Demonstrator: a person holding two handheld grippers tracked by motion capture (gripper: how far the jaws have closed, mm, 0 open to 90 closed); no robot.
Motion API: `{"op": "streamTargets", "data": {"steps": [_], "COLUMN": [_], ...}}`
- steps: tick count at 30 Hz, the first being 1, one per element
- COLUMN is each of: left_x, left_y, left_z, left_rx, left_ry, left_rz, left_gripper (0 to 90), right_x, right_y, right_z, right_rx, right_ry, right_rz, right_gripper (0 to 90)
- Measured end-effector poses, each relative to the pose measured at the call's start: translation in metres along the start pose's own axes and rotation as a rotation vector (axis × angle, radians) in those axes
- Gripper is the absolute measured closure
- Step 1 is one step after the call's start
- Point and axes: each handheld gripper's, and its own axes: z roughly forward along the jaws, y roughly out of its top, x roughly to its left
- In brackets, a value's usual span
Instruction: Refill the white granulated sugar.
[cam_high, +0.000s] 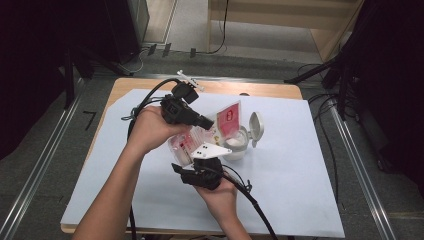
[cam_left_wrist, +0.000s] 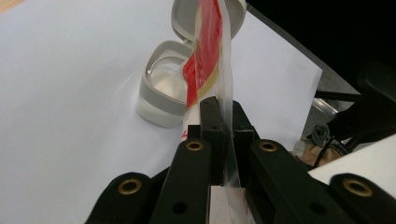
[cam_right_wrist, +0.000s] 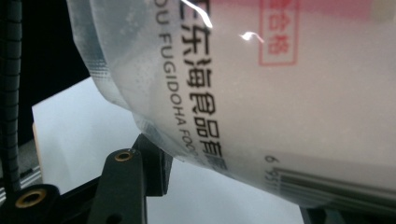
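Observation:
A clear plastic bag (cam_high: 186, 143) with red print and white grains hangs tilted over an open white container (cam_high: 237, 146), whose flip lid (cam_high: 256, 128) stands up. My left gripper (cam_high: 210, 123) is shut on the bag's thin upper edge; in the left gripper view the film (cam_left_wrist: 226, 79) runs between the pads (cam_left_wrist: 211, 122), with the container (cam_left_wrist: 163, 88) beyond. My right gripper (cam_high: 196, 159) holds the bag from below. In the right gripper view the bag's printed belly (cam_right_wrist: 261, 102) bulges between the jaws, and the left fingertip (cam_right_wrist: 147, 161) touches it.
A white sheet (cam_high: 300, 170) covers most of the wooden table (cam_high: 270, 90). A small white tool (cam_high: 190, 80) lies at the table's far edge. Cables trail from both grippers toward the near edge. Dark stands and floor rails flank the table.

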Motion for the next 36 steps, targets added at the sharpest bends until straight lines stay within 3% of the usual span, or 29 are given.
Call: {"op": "streamTargets", "data": {"steps": [5, 9, 19, 28, 32, 36], "left_x": [0.009, 0.015, 0.017, 0.017, 0.019, 0.021], "left_y": [-0.012, -0.02, -0.026, -0.035, -0.04, -0.045], "left_z": [-0.003, -0.004, -0.006, -0.01, -0.013, -0.016], "left_rx": [-0.04, -0.064, -0.059, -0.077, -0.084, -0.092], "left_ry": [-0.023, -0.04, -0.019, 0.0, -0.013, -0.008], "left_rz": [-0.036, -0.054, -0.051, -0.036, -0.025, -0.039], "left_gripper": [90.0, 90.0, 90.0, 90.0, 90.0, 90.0], "right_x": [-0.001, -0.004, -0.008, -0.014, -0.013, -0.014], "right_y": [-0.006, -0.008, -0.011, -0.014, -0.015, -0.016], "right_z": [0.003, 0.006, 0.008, 0.009, 0.01, 0.009], "right_rx": [0.004, 0.007, 0.012, 0.033, 0.033, 0.039], "right_ry": [0.007, 0.026, 0.026, -0.013, -0.025, -0.029], "right_rz": [-0.009, 0.02, 0.042, 0.01, 0.0, -0.01], "right_gripper": [50.7, 50.5, 51.2, 50.9, 50.8, 50.6]}}
